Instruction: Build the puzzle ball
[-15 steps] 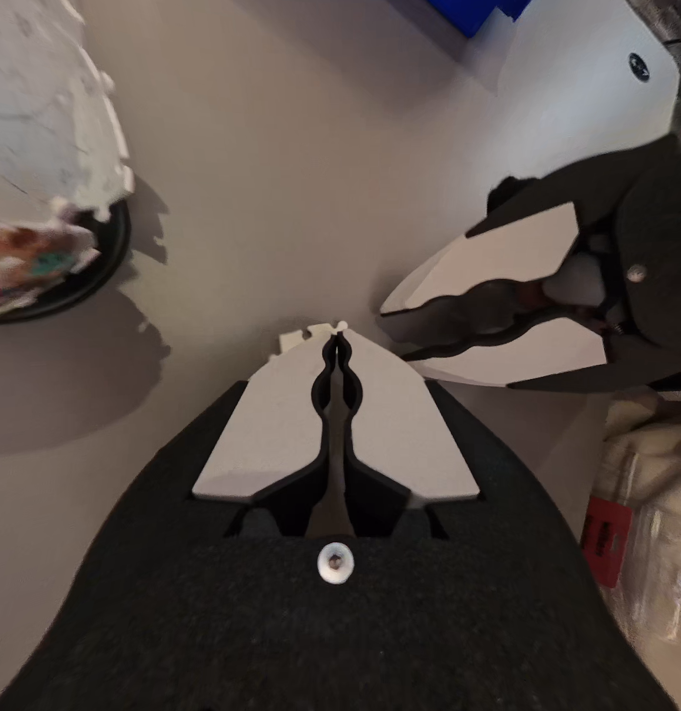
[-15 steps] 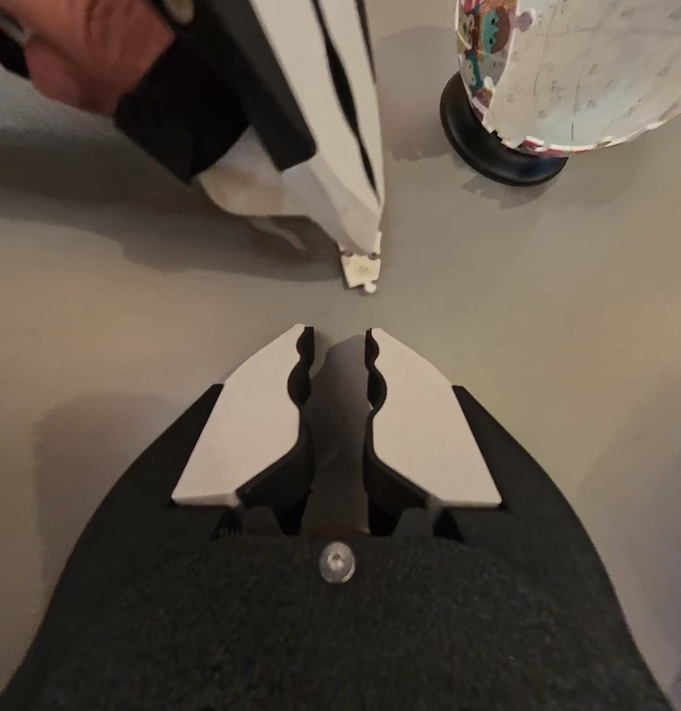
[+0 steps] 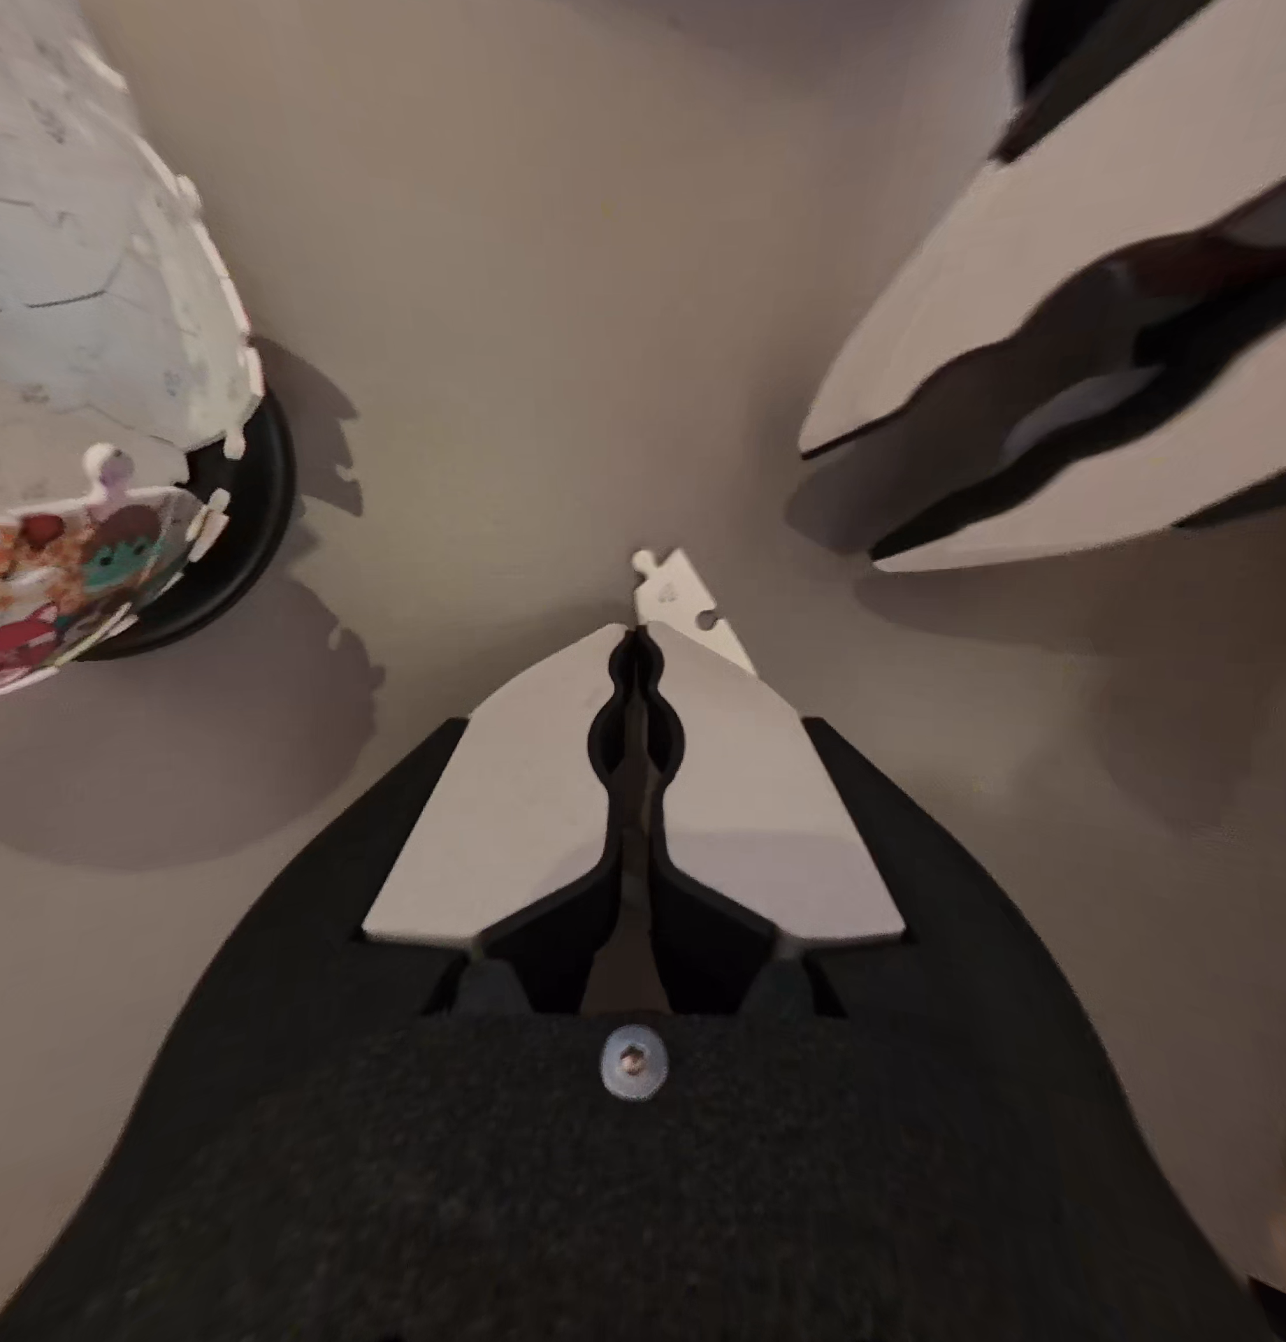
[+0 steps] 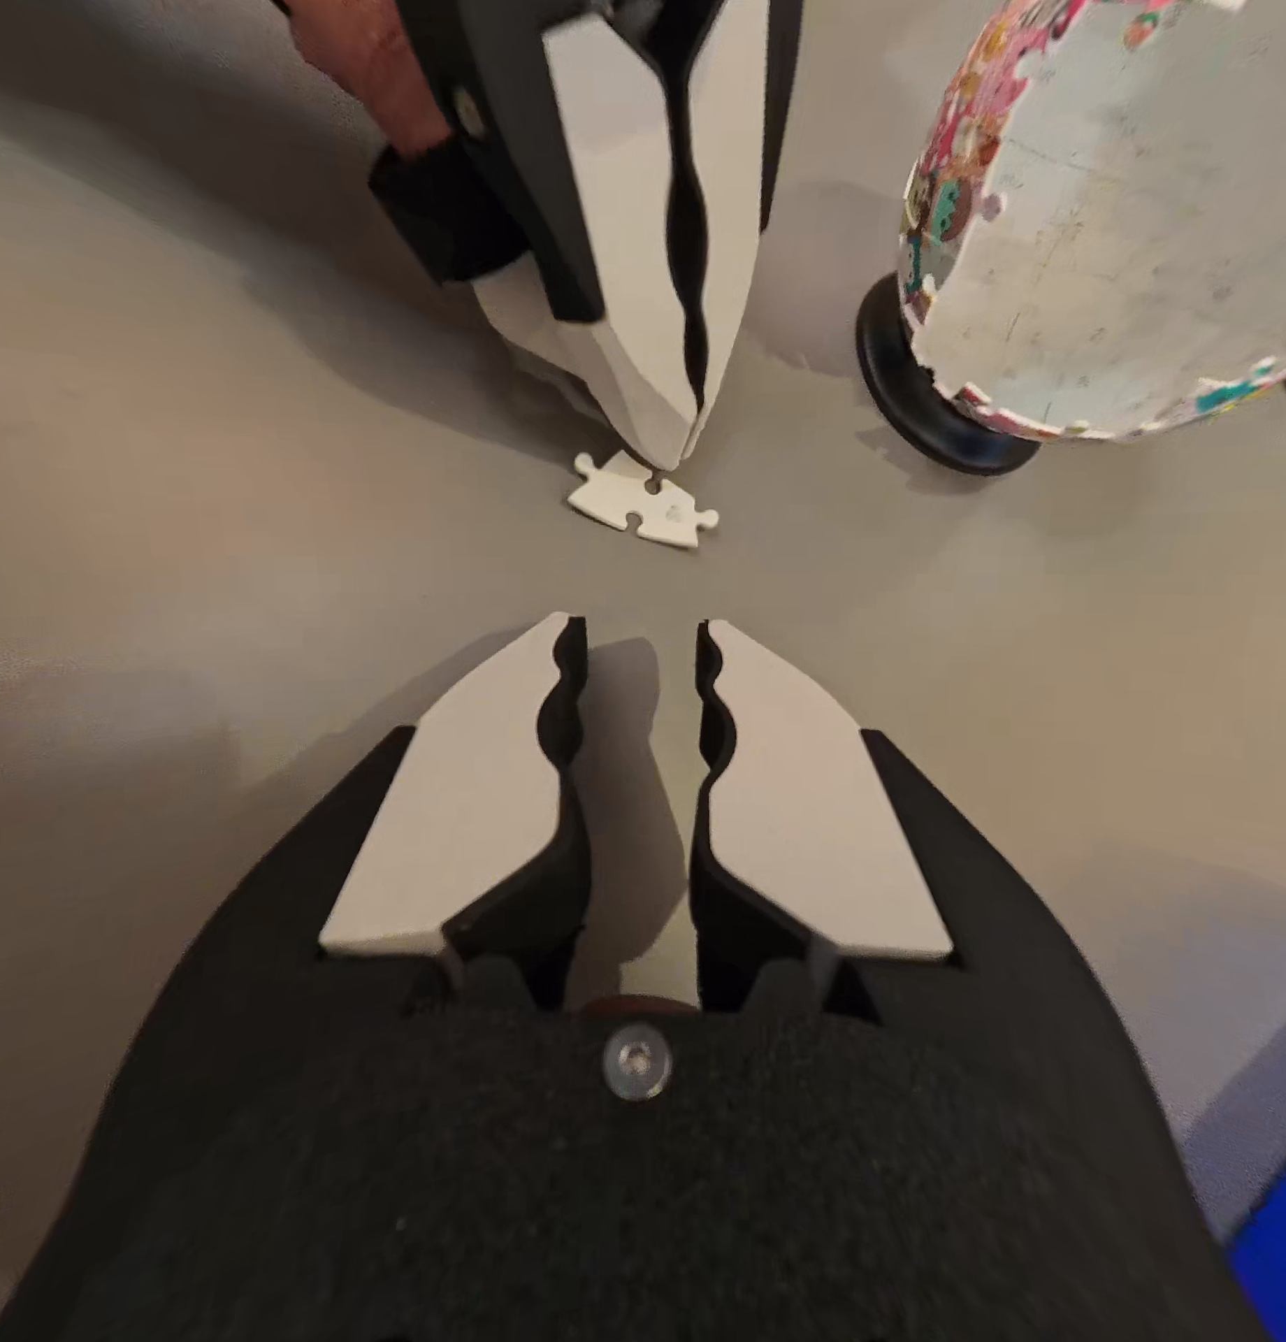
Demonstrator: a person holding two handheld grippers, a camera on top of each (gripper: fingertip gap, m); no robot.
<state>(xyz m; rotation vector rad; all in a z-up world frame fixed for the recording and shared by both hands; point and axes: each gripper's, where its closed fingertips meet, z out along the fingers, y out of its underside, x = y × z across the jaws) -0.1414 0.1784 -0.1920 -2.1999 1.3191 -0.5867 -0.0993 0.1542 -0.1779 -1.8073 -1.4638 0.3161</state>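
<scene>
Right tongs (image 4: 641,630): parted, nothing between fingers, low over grey tabletop (image 4: 190,581). Just beyond, white puzzle piece (image 4: 644,501), blank side up; whether it lies flat or hangs slightly lifted cannot be told. Left tongs (image 4: 680,454) come down from above w/ tips pinched onto piece's far edge; fingers closed to a thin slit. Person's hand (image 4: 379,58) on that tool, top left. Left wrist view confirms: left tongs (image 3: 636,635) closed on piece (image 3: 680,595), which sticks out past the tips; right tongs (image 3: 843,501) near, at right, gapped. Farther off: part-built puzzle ball (image 4: 1105,218), white inner face w/ coloured outer print, sits on black ring stand (image 4: 916,414), well apart from piece.
</scene>
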